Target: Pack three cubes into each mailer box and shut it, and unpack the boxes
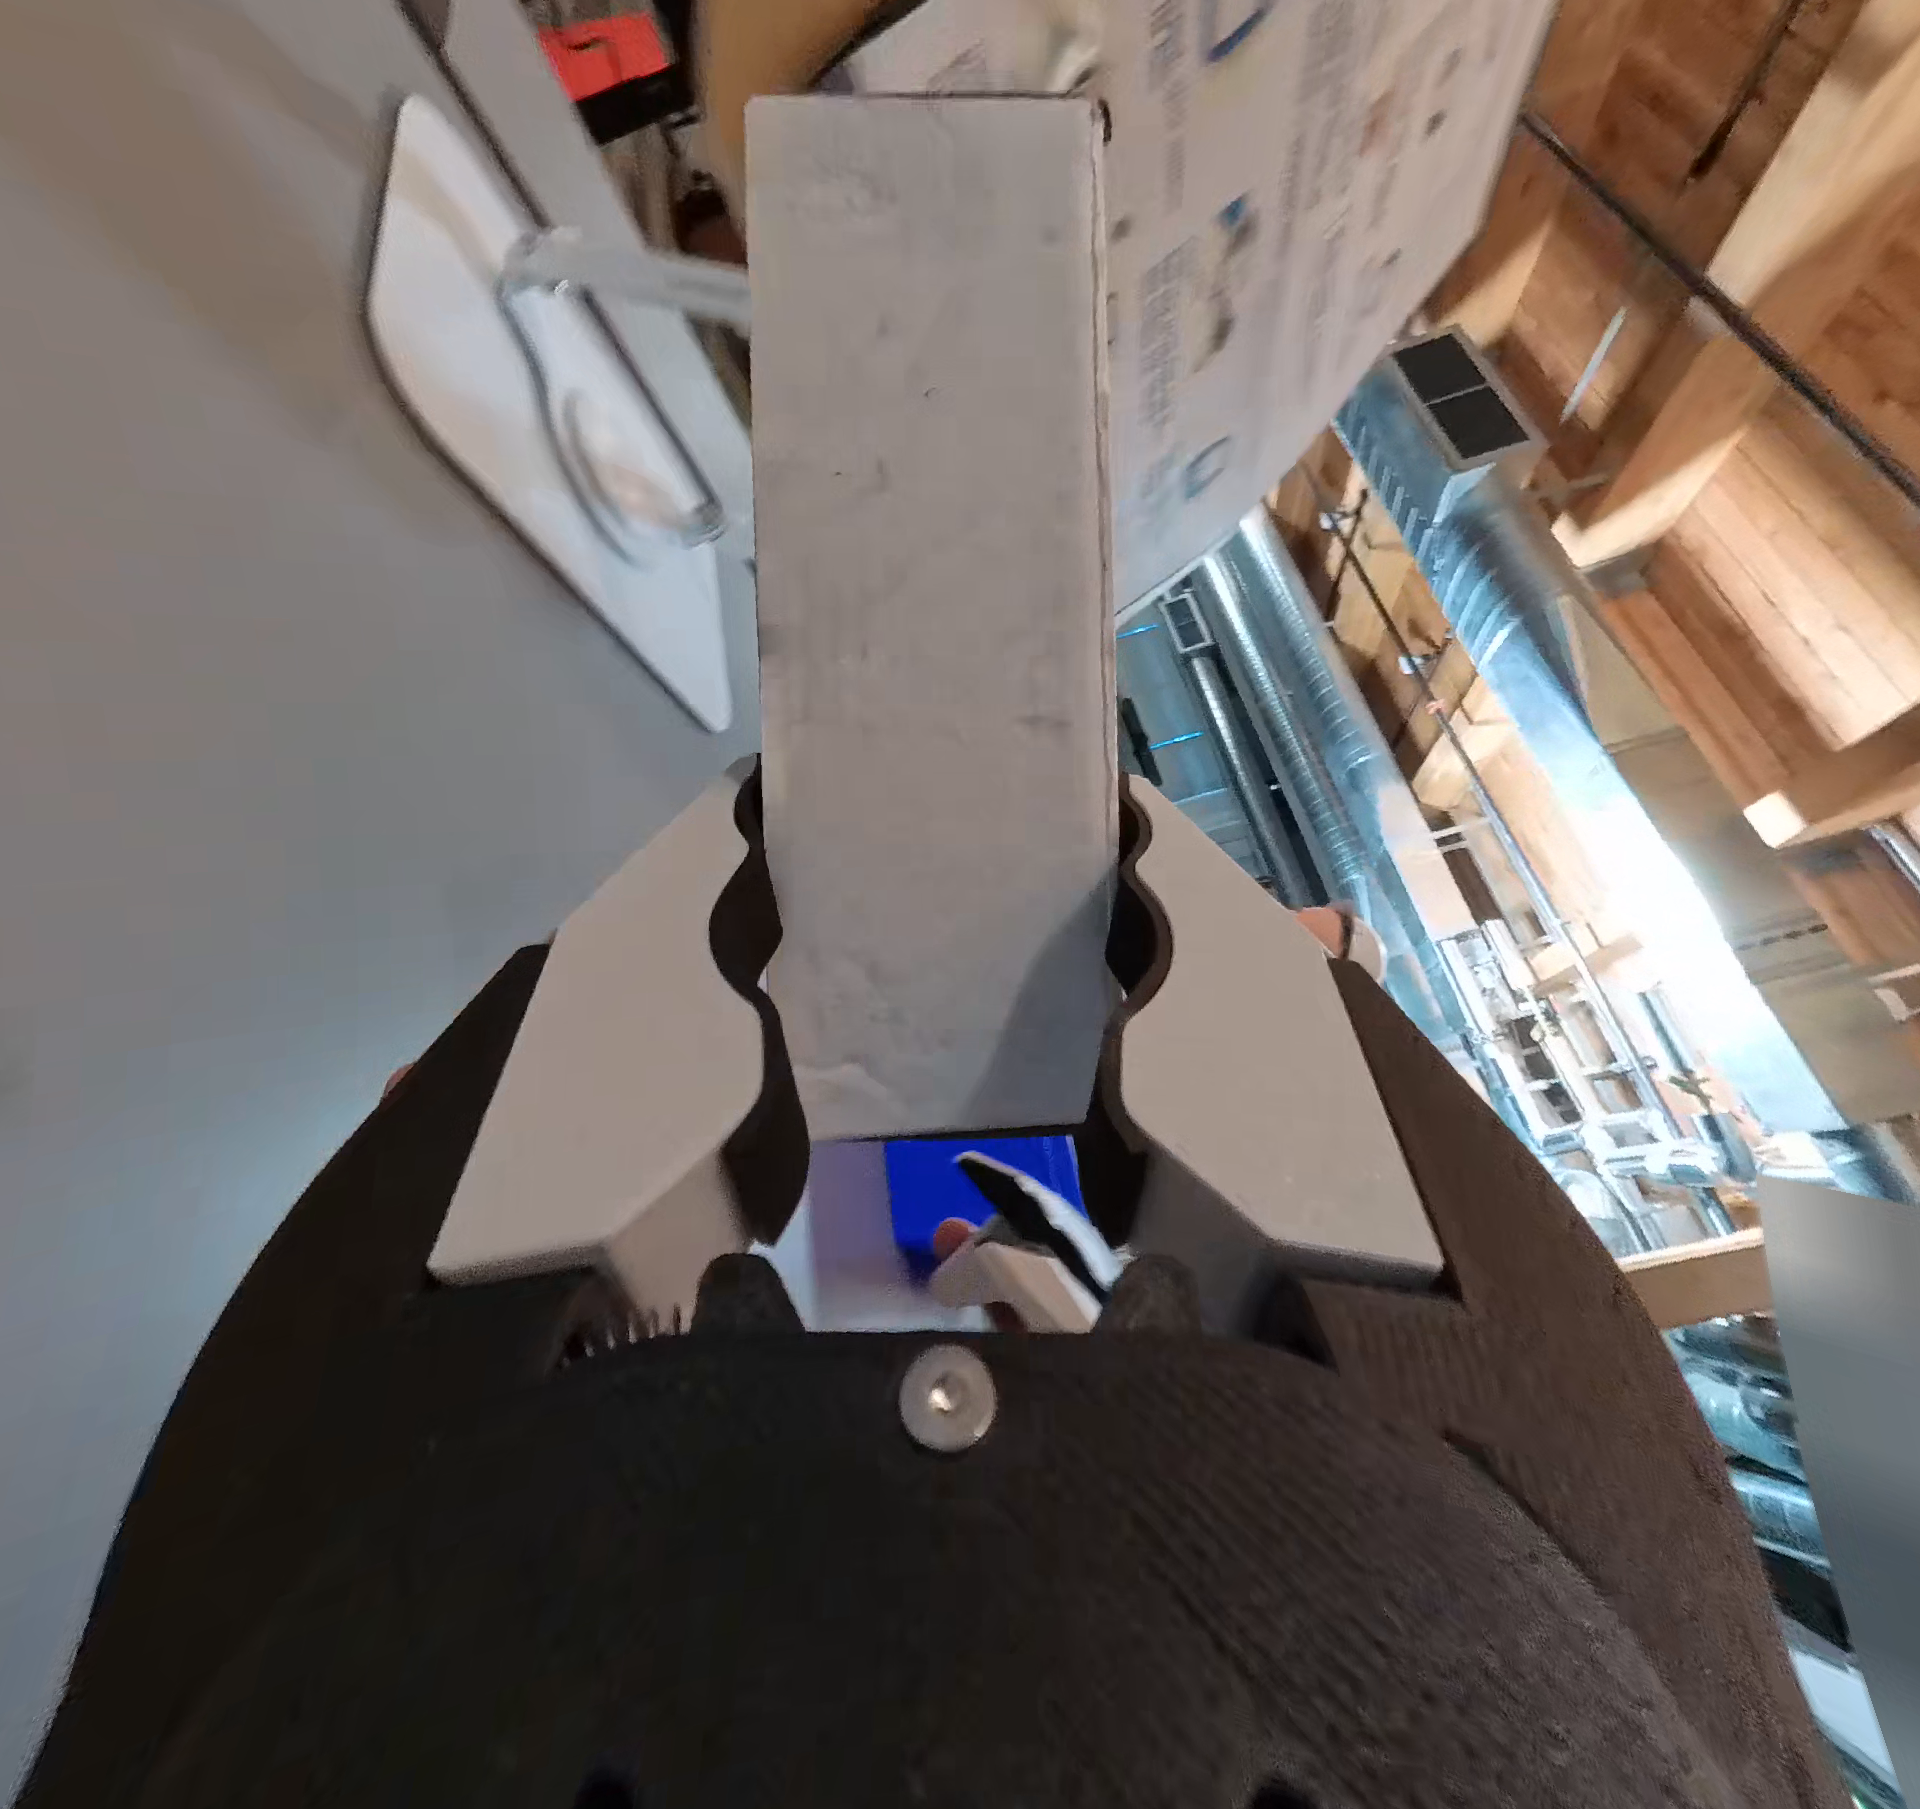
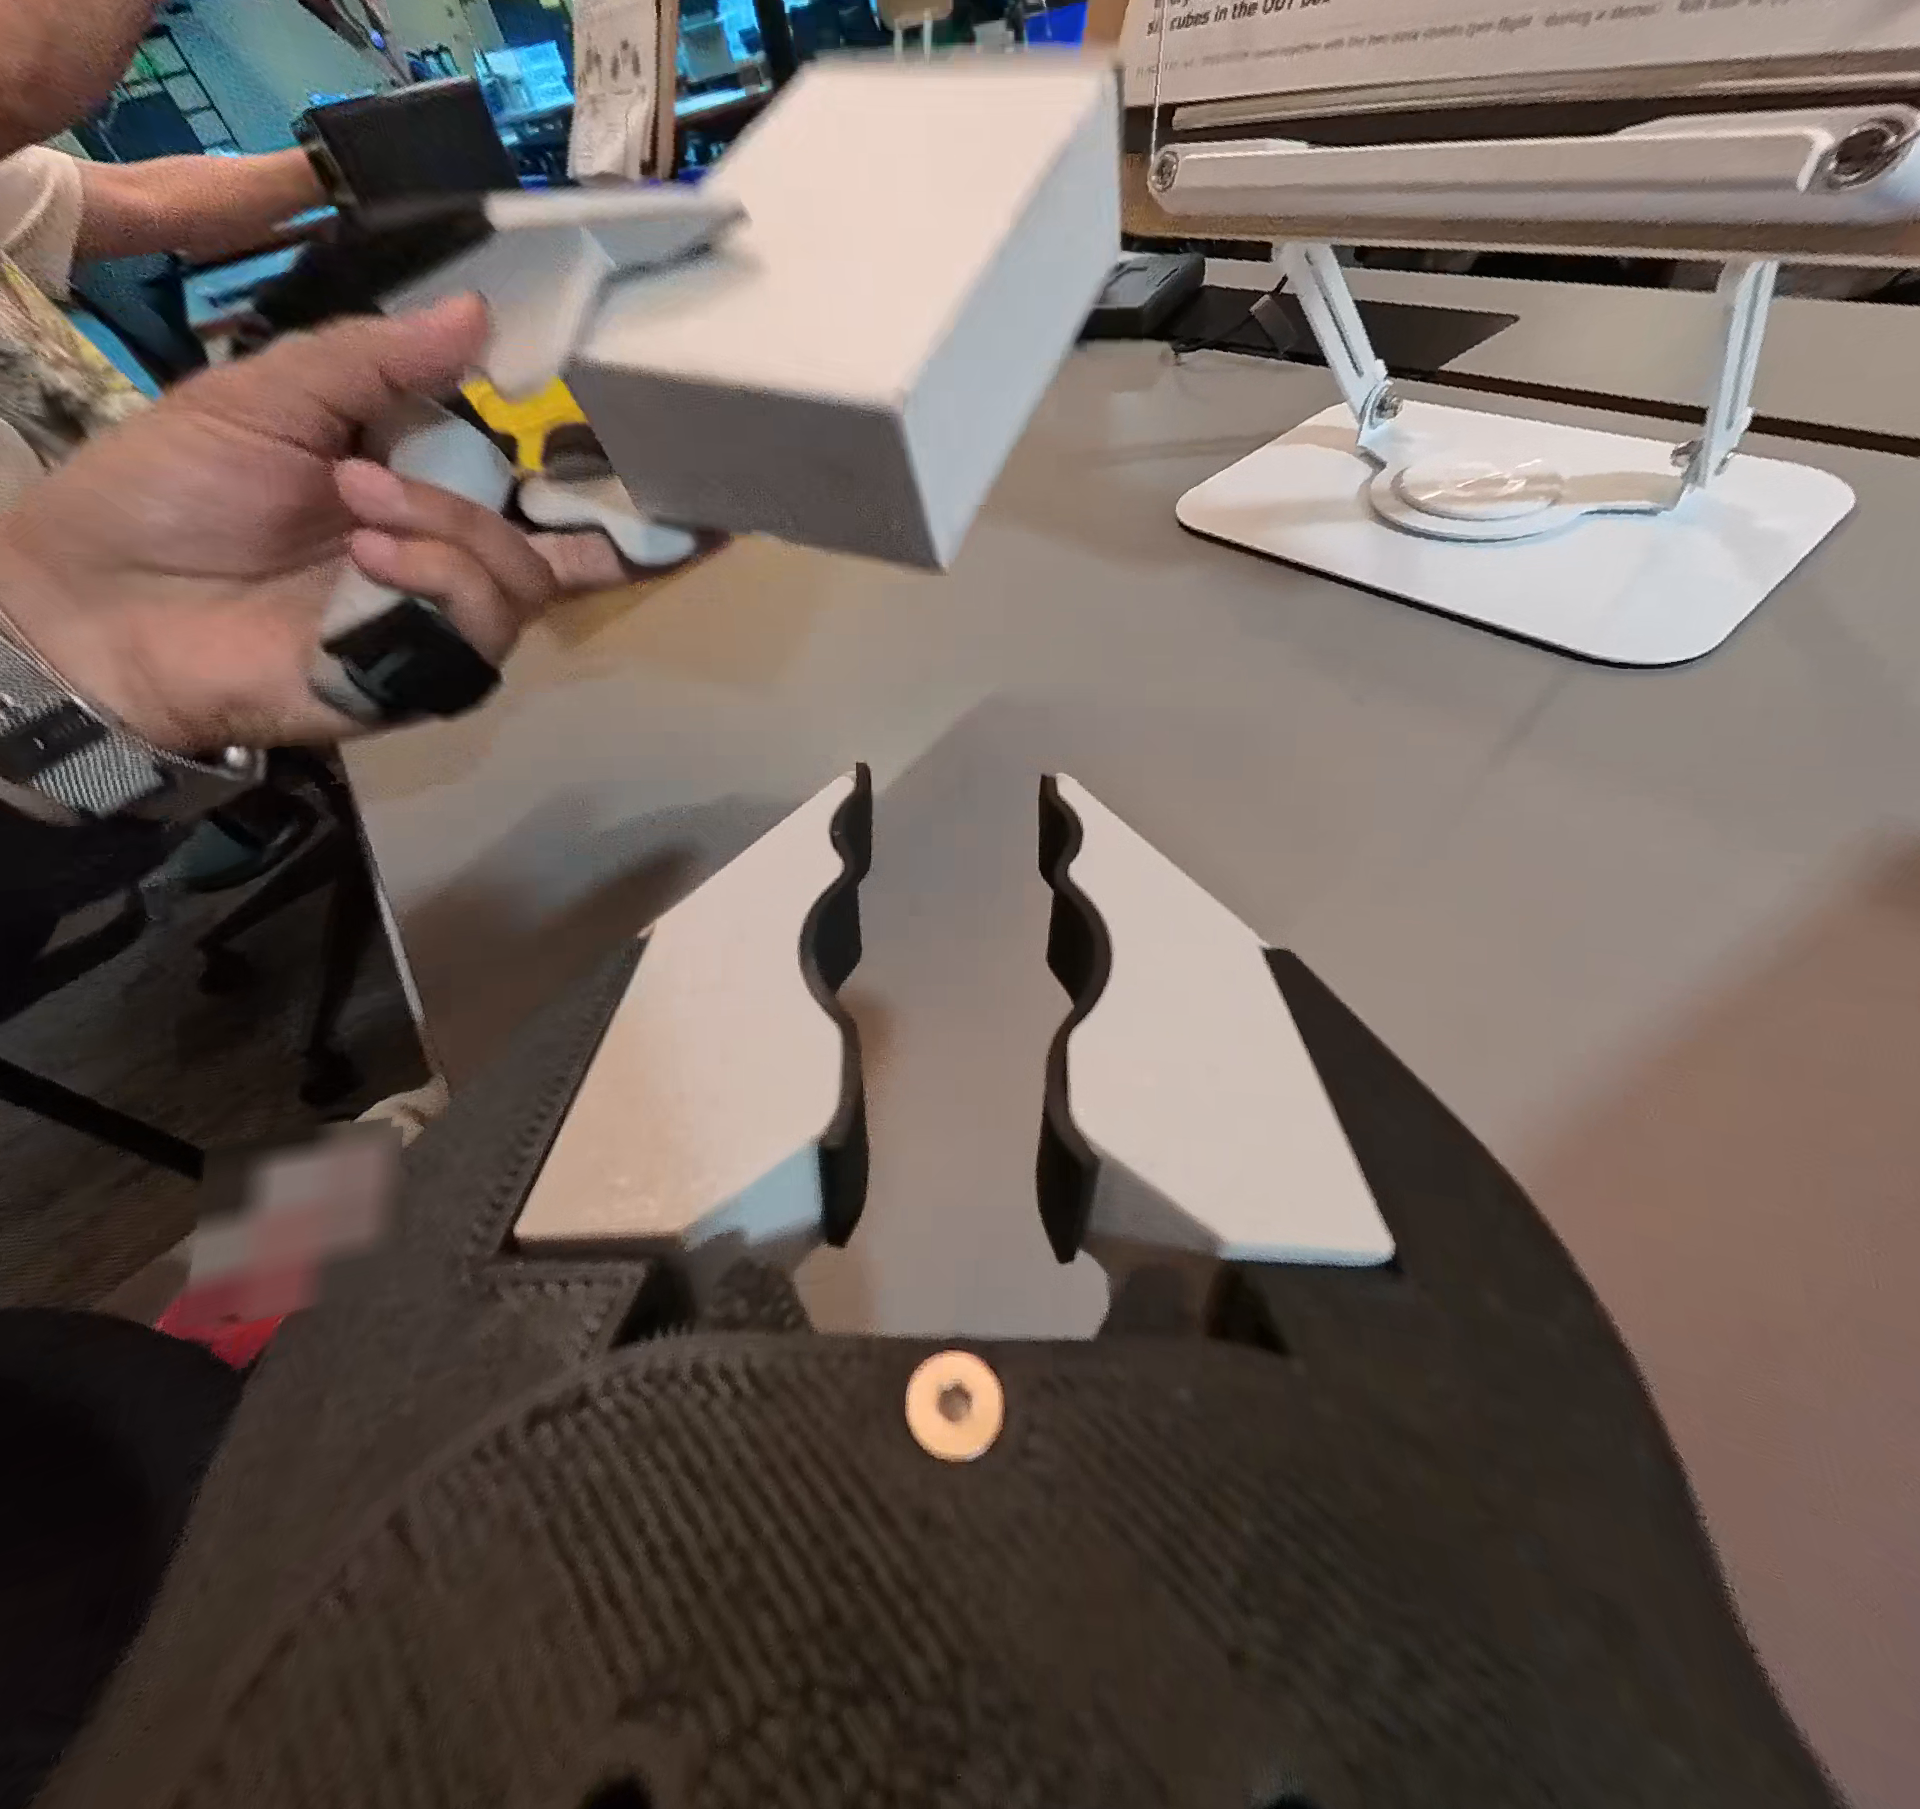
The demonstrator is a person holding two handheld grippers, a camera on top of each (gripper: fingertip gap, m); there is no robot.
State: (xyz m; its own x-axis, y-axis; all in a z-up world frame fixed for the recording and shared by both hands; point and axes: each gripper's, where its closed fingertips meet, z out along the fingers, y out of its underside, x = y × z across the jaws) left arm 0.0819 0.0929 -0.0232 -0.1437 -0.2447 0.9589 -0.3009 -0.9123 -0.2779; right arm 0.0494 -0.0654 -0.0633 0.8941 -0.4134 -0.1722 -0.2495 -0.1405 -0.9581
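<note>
White cardboard mailer box (image 2: pixel 831 305), lid shut, is clenched in left tongs (image 1: pixel 940 928) above grey surface (image 2: pixel 1351 824); right tongs (image 2: pixel 951 928) released, empty. Contents hidden, progress unclear.

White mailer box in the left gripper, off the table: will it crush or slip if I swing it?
The mailer box looks like stiff, smooth card; its faces stay flat, so crushing seems unlikely. The left gripper pinches only one end, so it may pivot or slip.
</note>
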